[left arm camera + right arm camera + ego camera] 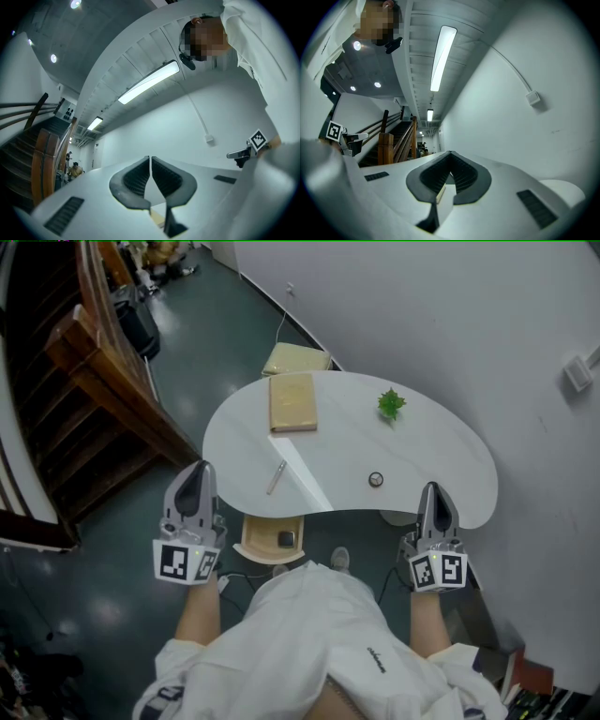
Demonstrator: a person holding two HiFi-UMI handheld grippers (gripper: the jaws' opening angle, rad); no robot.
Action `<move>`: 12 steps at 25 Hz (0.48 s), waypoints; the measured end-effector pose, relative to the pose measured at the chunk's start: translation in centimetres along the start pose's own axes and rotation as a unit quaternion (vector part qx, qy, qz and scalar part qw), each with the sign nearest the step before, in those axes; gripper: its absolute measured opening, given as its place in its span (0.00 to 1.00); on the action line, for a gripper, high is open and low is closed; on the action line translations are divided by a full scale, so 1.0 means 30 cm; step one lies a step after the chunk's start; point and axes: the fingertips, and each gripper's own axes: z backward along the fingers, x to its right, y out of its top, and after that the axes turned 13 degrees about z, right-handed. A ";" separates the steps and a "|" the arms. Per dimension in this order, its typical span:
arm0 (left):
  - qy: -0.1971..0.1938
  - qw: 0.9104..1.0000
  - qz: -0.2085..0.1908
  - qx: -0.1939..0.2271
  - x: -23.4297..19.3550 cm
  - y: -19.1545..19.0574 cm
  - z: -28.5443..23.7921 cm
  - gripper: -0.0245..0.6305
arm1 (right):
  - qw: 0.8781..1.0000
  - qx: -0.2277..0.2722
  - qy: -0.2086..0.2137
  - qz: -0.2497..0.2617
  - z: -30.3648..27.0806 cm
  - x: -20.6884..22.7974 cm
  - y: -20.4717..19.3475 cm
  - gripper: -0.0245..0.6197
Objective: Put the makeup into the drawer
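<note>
On the white curved table [431,456] lie a slim silver makeup stick [276,477] and a small round makeup pot [376,480]. Below the table's near edge a pale wooden drawer [255,542] stands pulled out, with a small dark item [286,539] inside. My left gripper [198,470] hovers left of the drawer, off the table's edge, jaws shut and empty. My right gripper [432,489] is at the table's near right edge, also shut and empty. In the left gripper view the left gripper [150,161] faces only wall and ceiling, as does the right gripper [449,157] in its own view.
A tan book [292,401] and a small green plant [391,404] sit on the far part of the table. A cushion [295,359] lies behind it. Wooden stairs [103,399] rise at the left; a white wall [450,324] runs along the right.
</note>
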 end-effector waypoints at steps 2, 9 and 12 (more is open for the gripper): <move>0.000 1.000 0.001 -0.002 -0.001 -0.006 0.001 0.09 | 1.000 -0.001 0.000 0.000 -0.001 -0.001 -0.002 0.06; 0.000 1.000 0.005 -0.005 -0.001 -0.017 0.006 0.09 | 1.000 -0.002 0.001 0.000 -0.003 -0.006 -0.001 0.06; -0.001 1.000 0.005 -0.006 -0.001 -0.021 0.004 0.09 | 1.000 -0.003 0.003 0.000 -0.006 -0.009 -0.003 0.06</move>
